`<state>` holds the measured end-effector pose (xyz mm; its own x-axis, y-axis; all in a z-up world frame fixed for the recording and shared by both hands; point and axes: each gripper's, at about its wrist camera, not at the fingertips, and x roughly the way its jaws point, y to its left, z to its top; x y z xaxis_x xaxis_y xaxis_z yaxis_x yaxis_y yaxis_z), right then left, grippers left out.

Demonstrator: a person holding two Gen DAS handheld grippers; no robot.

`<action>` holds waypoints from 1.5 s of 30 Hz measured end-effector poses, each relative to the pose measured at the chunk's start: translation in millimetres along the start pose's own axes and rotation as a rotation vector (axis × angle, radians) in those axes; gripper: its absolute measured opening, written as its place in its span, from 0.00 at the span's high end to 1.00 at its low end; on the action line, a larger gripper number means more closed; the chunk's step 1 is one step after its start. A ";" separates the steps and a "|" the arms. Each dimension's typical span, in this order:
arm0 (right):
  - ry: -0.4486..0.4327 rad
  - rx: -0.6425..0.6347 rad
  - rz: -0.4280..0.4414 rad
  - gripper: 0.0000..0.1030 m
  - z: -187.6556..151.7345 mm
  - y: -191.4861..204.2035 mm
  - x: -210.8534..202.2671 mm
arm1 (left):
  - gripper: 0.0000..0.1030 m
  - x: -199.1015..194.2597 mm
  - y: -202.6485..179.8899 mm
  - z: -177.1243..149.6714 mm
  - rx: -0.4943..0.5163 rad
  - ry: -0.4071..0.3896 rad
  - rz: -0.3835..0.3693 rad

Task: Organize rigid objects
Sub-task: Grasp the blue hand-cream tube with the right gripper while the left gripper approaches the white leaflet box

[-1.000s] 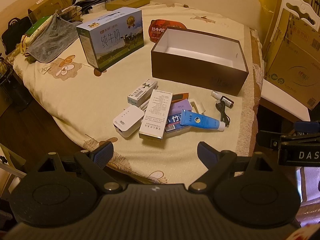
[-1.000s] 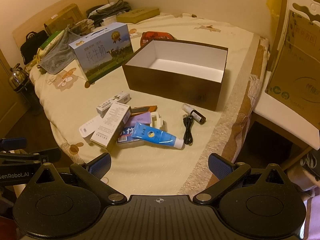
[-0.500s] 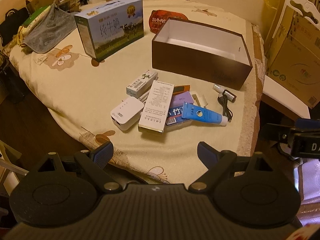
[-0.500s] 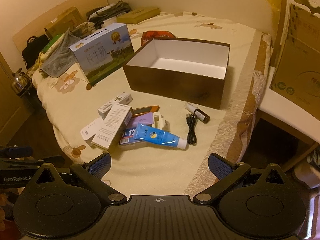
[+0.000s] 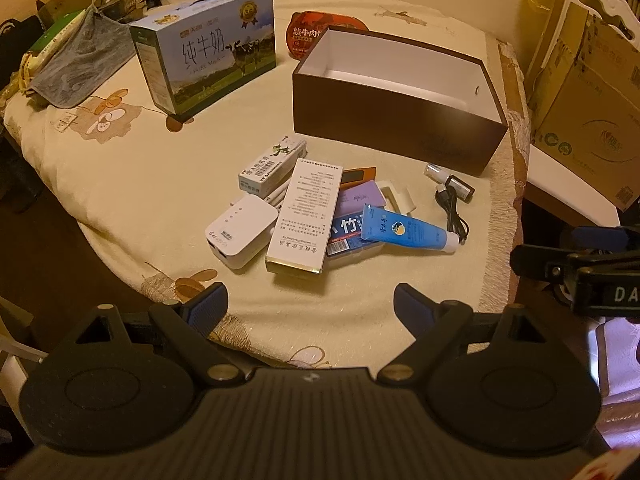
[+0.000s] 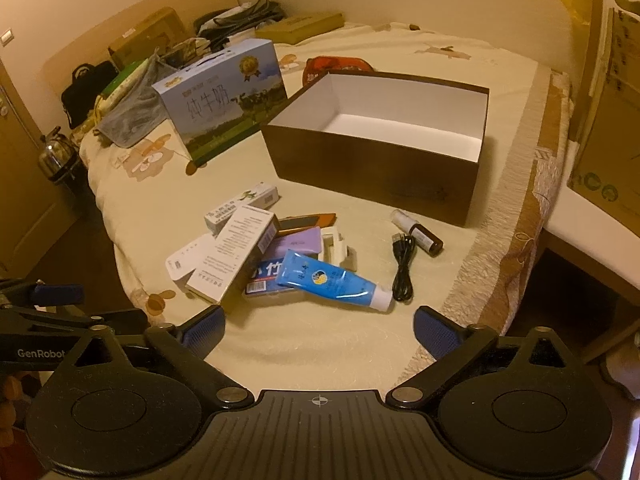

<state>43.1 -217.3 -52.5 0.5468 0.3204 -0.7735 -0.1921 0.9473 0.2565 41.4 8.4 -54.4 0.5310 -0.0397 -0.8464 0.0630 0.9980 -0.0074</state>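
On the cream bedspread (image 5: 152, 184), a blue milk carton (image 5: 208, 46) stands at the far left, well apart from the clutter. Nearer lies the pile: a white charger (image 5: 240, 236) at its left edge, a long white carton (image 5: 306, 216) beside it, a purple case (image 5: 358, 200) partly under a blue tube (image 5: 404, 232), which lies across a blue flat pack (image 5: 348, 232). Right of the pile sit a black cable (image 5: 454, 216) and a small brown bottle (image 6: 426, 238), touching. Behind them stands the open brown box (image 5: 400, 100). The left gripper (image 5: 310, 308) hovers over the bedspread's near edge, jaws spread, nothing between them. The right gripper (image 6: 320, 326) has just narrowed slightly but is spread wide too, pinching nothing.
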 end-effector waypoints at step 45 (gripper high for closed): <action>0.206 -0.658 0.148 0.40 3.6 -43.5 195.8 | 0.17 146.3 -1.2 33.5 0.072 0.091 0.042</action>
<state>161.5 -195.7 -213.0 0.3241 0.3763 -0.8680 -0.7414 0.6709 0.0140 147.3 -0.3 -160.4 0.4560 0.0102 -0.8899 0.1044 0.9924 0.0649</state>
